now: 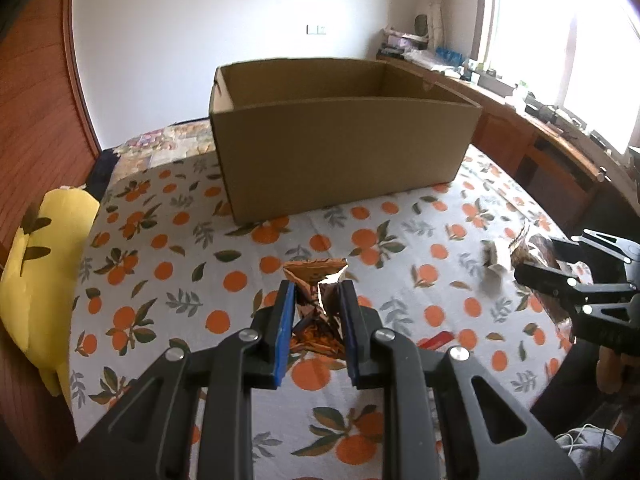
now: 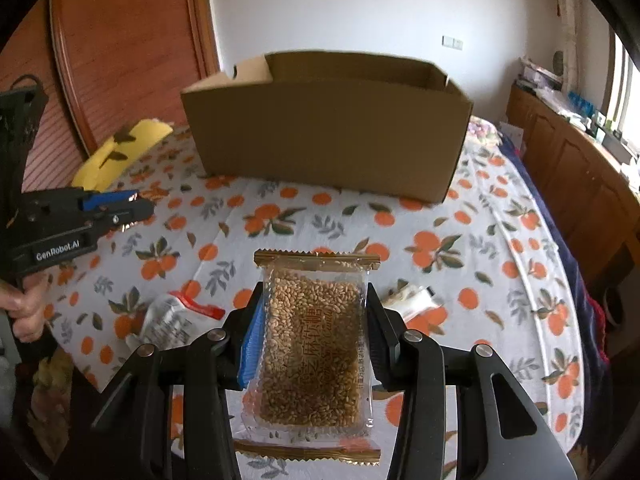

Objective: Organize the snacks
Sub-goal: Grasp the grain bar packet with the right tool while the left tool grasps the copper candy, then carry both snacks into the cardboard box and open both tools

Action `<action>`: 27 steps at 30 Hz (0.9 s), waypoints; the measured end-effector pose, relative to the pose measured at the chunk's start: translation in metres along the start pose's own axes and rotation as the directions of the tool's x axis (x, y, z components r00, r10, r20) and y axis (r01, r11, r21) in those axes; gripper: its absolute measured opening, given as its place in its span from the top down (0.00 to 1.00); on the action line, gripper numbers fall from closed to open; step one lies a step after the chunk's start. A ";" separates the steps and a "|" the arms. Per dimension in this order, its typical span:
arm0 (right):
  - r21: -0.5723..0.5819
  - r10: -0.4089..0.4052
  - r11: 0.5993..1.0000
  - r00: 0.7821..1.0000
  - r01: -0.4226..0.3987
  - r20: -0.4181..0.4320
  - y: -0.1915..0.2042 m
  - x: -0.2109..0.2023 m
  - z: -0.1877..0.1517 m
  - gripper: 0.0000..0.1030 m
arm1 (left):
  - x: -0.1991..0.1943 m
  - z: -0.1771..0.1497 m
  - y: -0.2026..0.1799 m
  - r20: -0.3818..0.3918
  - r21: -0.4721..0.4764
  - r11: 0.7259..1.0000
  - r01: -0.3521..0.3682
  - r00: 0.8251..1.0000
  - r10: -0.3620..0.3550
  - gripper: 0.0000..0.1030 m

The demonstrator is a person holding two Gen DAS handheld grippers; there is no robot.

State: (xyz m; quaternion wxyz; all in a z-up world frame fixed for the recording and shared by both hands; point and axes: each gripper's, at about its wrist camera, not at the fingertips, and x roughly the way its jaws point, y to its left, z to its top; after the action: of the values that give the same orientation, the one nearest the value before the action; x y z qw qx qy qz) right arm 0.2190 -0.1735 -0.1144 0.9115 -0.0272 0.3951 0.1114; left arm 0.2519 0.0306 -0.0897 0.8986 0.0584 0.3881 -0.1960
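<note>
Yellow plush toy sits at the far left edge of the orange-print cloth. Next along, the left gripper has its jaws clamped on a crumpled brown snack packet, held above the cloth and short of the open cardboard box standing upright ahead. Over to the right, the right gripper pinches a clear sesame candy pack by its long edges, also short of the box. Two white wrappers, one red-edged and one plain, lie on the cloth either side of it.
</note>
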 end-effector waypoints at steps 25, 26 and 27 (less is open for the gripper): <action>-0.008 0.065 0.998 0.979 -0.065 0.191 -0.013 -0.068 0.031 0.57 | -0.036 0.040 -0.032 0.132 -0.020 1.000 -0.006 0.991 0.008 0.80; -0.017 0.071 0.997 0.978 -0.069 0.194 -0.014 -0.068 0.035 0.57 | -0.036 0.044 -0.033 0.136 -0.024 1.000 -0.005 0.991 0.008 0.80; -0.028 0.079 0.997 0.977 -0.075 0.197 -0.016 -0.067 0.039 0.57 | -0.036 0.048 -0.034 0.141 -0.025 1.000 -0.005 0.990 0.009 0.80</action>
State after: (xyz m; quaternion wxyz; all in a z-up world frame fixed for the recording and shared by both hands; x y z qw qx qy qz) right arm 0.2056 -0.1956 -0.0398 0.9409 -0.0101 0.3021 0.1527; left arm 0.2483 -0.0019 -0.0289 0.9251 0.0347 0.3258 -0.1918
